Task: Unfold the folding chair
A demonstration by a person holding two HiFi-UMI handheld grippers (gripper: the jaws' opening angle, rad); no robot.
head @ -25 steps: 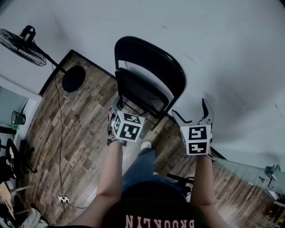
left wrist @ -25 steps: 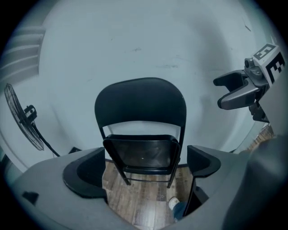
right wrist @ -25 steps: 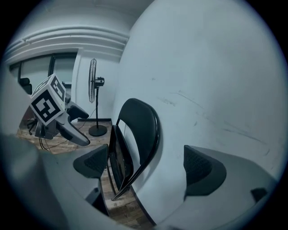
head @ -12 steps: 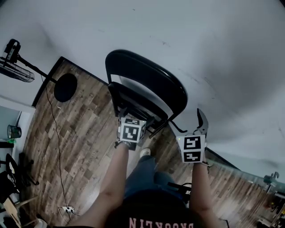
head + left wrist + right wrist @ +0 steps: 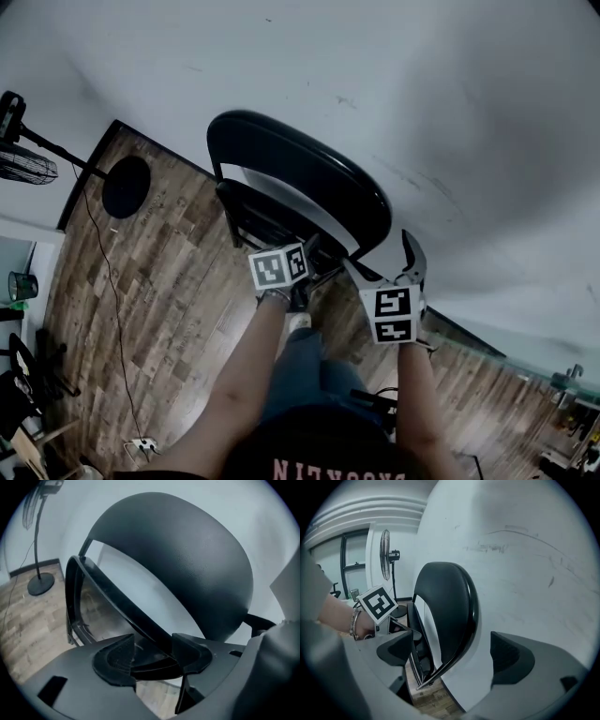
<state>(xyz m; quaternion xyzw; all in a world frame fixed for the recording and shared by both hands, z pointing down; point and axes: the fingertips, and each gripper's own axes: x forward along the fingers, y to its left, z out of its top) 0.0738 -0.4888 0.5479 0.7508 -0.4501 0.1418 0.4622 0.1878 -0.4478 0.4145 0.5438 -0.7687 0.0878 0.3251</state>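
A black folding chair (image 5: 309,173) stands folded against the white wall, its seat (image 5: 267,214) flat in front of the backrest. My left gripper (image 5: 302,255) is at the seat's lower edge. In the left gripper view its jaws have just been closing, and the seat's rim (image 5: 117,606) runs between the pads of the left gripper (image 5: 153,653), which press on it. My right gripper (image 5: 384,261) stands open at the chair's right side. In the right gripper view the backrest (image 5: 445,602) and its side tube lie between the wide jaws of the right gripper (image 5: 452,656), untouched.
A standing fan's round base (image 5: 127,186) rests on the wooden floor to the left, with its cable (image 5: 103,281) trailing to a power strip (image 5: 141,445). The white wall (image 5: 422,112) is right behind the chair. The person's shoe (image 5: 298,322) is just below the chair.
Both grippers have come down and in toward the chair. The left one has rolled over and narrowed its jaws around the seat's rim. The right one stays open.
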